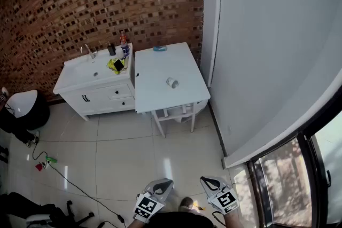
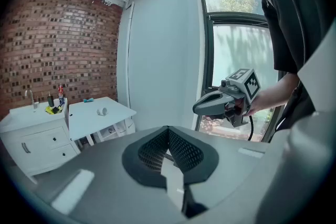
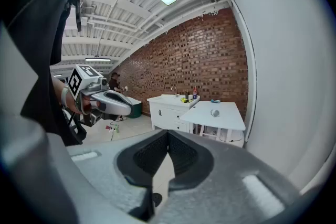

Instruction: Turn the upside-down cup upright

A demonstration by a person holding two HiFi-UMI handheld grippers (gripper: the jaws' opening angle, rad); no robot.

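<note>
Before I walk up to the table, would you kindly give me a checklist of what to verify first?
1. Small pale cup on the white rectangular table: ok, it sits alone near the middle.
2. Cup's orientation: cannot tell, it is too small from here.
3. Left gripper empty: ok, jaws together on nothing.
4. Right gripper empty: ok, jaws together on nothing.
5. Jaws ready to take the cup: not ok, both are shut.
6. Cup within reach: not ok, a wide stretch of tiled floor lies between the grippers and the table.
</note>
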